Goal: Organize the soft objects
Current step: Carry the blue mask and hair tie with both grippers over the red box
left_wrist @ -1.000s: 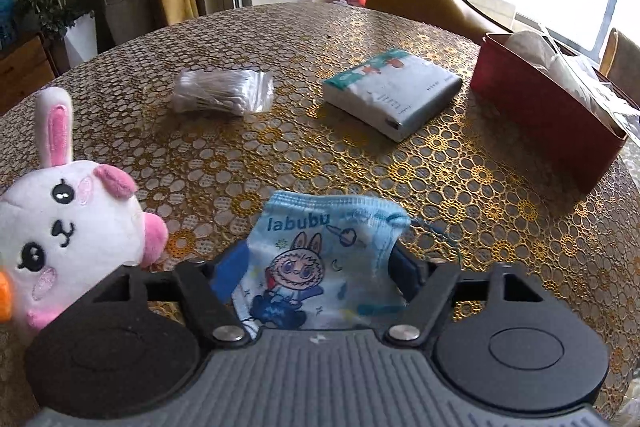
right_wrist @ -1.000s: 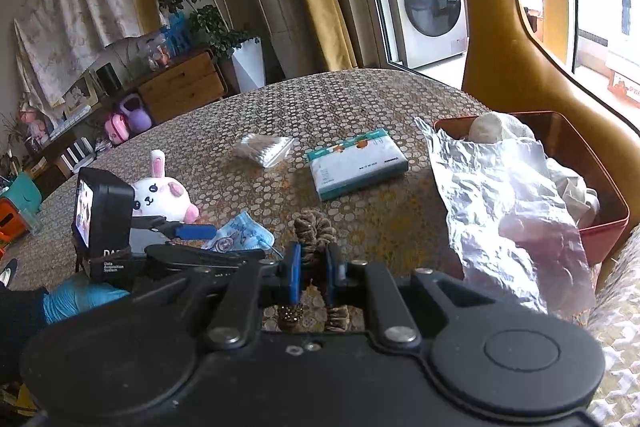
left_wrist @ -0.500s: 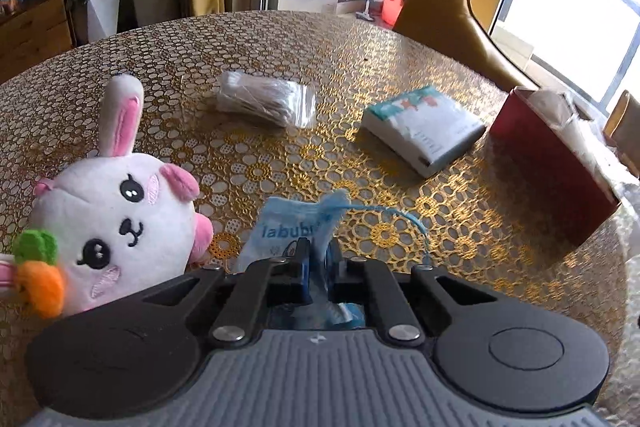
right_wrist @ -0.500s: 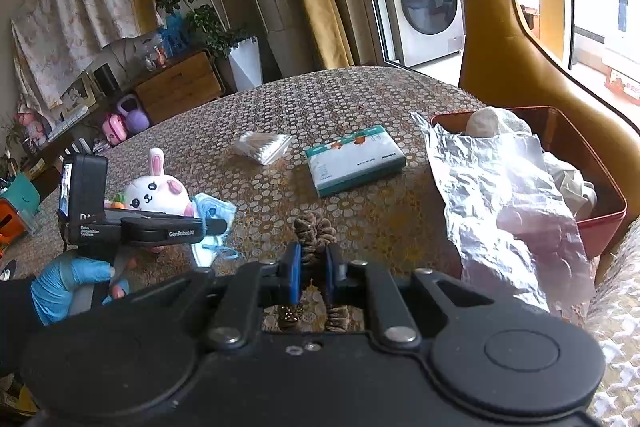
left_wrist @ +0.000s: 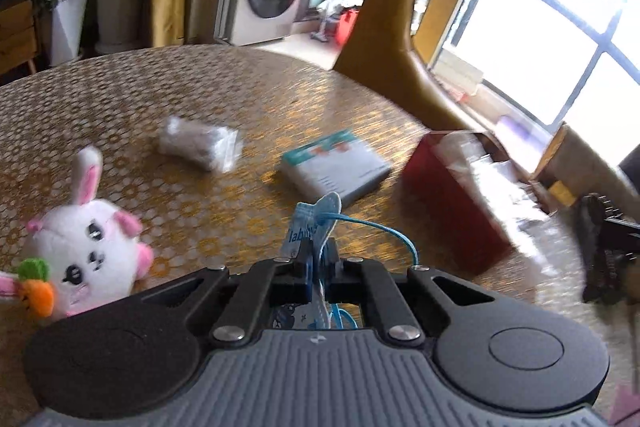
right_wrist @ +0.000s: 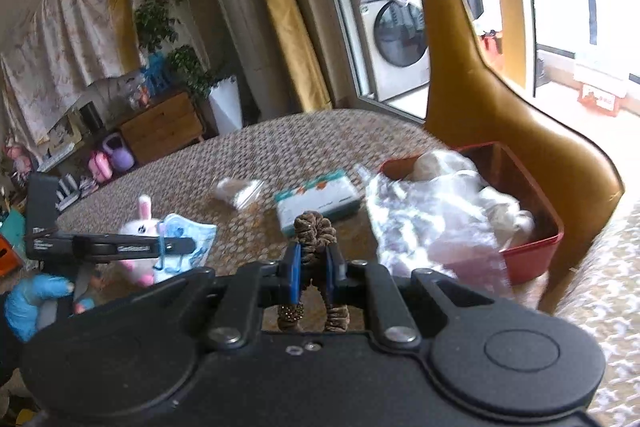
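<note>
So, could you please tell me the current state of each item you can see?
Left tool: shut on the blue face mask.
Right tool: shut on the brown scrunchie.
Plush bunny: resting on the table.
Tissue pack: lying flat.
Red box: open, partly filled.

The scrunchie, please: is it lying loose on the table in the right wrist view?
No, the scrunchie is clamped between the right gripper's jaws, clear of the table.
</note>
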`<state>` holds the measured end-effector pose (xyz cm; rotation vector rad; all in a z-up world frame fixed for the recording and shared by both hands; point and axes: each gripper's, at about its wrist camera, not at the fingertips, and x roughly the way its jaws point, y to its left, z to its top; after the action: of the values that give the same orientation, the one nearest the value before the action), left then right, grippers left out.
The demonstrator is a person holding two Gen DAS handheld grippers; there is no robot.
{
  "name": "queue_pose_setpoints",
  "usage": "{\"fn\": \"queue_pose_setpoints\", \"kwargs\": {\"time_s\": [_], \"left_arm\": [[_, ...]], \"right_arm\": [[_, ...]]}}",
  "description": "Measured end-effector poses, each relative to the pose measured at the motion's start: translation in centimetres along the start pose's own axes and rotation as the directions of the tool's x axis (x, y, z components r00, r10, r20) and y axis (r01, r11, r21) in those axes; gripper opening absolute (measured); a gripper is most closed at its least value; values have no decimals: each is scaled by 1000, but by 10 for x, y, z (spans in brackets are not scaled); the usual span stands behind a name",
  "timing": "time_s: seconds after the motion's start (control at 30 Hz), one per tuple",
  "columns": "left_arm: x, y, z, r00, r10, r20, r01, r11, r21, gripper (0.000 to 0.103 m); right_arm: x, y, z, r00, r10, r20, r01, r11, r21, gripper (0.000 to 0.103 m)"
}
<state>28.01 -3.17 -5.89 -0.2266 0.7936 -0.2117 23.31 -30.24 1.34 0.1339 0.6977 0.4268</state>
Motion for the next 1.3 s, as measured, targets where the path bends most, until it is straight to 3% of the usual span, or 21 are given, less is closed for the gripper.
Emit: {"fn": "queue_pose_setpoints", "kwargs": {"time_s": [0.27,0.57,0.83,1.3], "left_arm": [[-9,-65,27,989,-147,-1,147,988,54,5],[17,-155,50,964,-263,-33,265,951,160,5],[69,-201,61,970,-230,-74,241,944,225,5],[159,-206,65,982,-129,-137,157,963,217,5]], "right_arm": [[-17,-28,12,998,-47,51,45,999,24,11],[-9,-66,26,991,-111,75,107,993,59,11],[16,-92,30,988,-146,60,141,987,77,11],[74,-135,31,985,-171,-13,171,975,139,11]]}}
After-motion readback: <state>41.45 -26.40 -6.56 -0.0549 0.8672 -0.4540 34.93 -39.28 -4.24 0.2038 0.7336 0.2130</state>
